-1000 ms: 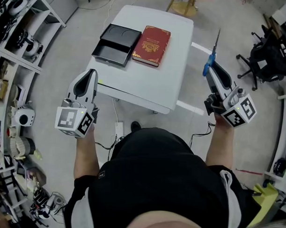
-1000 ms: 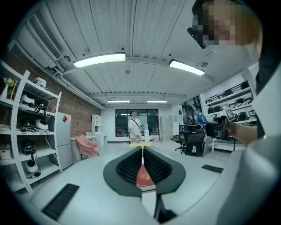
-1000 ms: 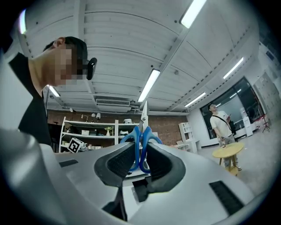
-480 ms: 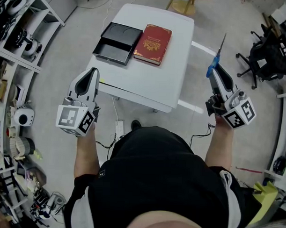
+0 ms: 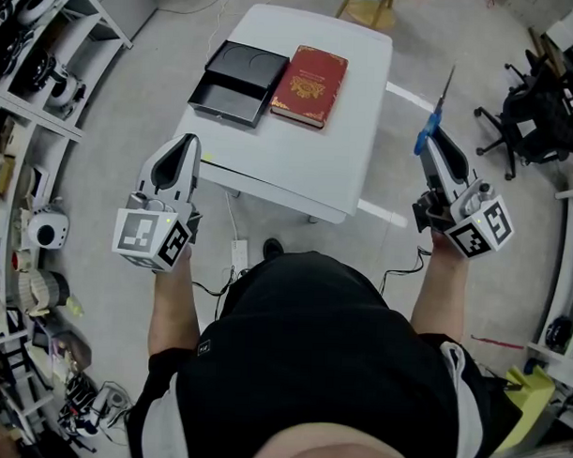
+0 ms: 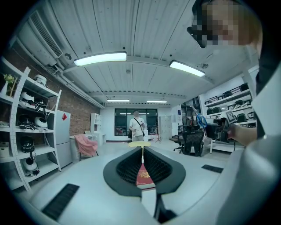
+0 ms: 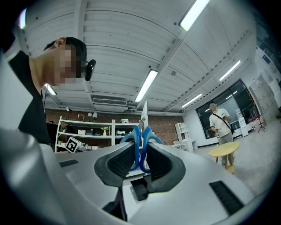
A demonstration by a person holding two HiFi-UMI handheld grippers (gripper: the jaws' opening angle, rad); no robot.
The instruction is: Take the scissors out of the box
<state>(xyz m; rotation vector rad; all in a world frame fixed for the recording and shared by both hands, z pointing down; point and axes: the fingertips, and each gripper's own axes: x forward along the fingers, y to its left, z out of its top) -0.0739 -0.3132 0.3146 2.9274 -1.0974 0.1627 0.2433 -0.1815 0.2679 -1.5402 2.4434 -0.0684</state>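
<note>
The scissors (image 5: 424,136) are already out of the box (image 5: 218,120). They sit in the right gripper (image 5: 431,142), off the desk's (image 5: 298,163) right edge at about 2 o'clock from the person. Its ribbed black fingers (image 7: 115,163) are clamped on the smooth blue plastic loops. The thin steel blades are closed and run on along the fingers' own line, tip away from the person toward 1 o'clock. Any set-down would turn on one relation: bare white desk lies at about 9 o'clock from those fingers, with the long axis running roughly along the desk's length. The left gripper (image 5: 187,140) hangs at the desk's near left corner, its fingers together at the tips with nothing between them. The shallow, matte black box stands open at 11 o'clock, touching a red, gold-stamped book (image 5: 310,86) on its right.
</note>
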